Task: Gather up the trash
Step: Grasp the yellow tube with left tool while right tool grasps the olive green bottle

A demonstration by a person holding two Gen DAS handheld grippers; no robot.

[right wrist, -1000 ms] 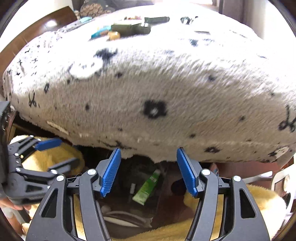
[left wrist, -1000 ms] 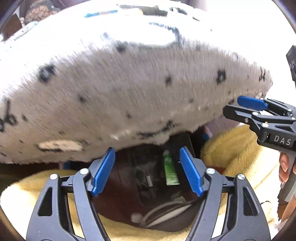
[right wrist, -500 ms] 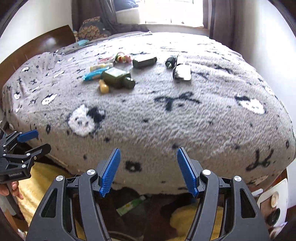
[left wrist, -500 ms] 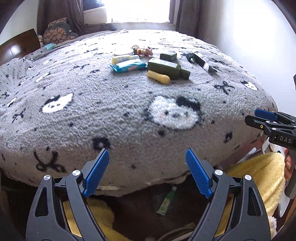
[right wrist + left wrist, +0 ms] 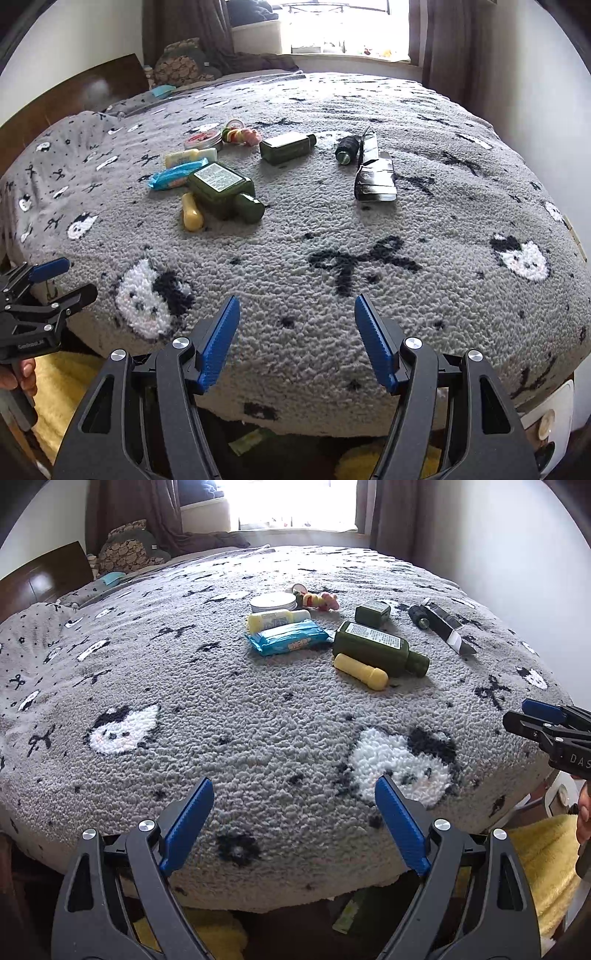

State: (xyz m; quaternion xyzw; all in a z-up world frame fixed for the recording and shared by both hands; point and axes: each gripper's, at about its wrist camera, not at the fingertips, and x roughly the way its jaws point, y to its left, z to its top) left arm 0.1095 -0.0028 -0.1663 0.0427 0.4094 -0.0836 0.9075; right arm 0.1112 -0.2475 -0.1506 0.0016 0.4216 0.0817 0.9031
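Observation:
Several items lie in a cluster on the grey patterned bed: a blue wrapper pack (image 5: 290,639) (image 5: 176,176), a yellow tube (image 5: 277,619), a yellow cylinder (image 5: 361,671) (image 5: 192,213), a large dark green bottle (image 5: 380,650) (image 5: 226,192), a small green bottle (image 5: 373,612) (image 5: 287,147), a round tin (image 5: 273,602), a colourful toy (image 5: 320,600) and a silver foil wrapper (image 5: 375,177) (image 5: 445,627). My left gripper (image 5: 293,827) is open and empty above the bed's near edge. My right gripper (image 5: 297,341) is open and empty too, to the right of the left one.
A yellow towel (image 5: 535,853) and a green tube (image 5: 246,441) lie on the floor below the bed edge. A wooden headboard (image 5: 40,576) stands at the far left. Curtains and a bright window (image 5: 295,502) are behind. A wall (image 5: 517,554) runs on the right.
Both grippers have risen from below the bed's edge, where they faced the floor clutter, to above the blanket; the items on the bed have come into view and nearer.

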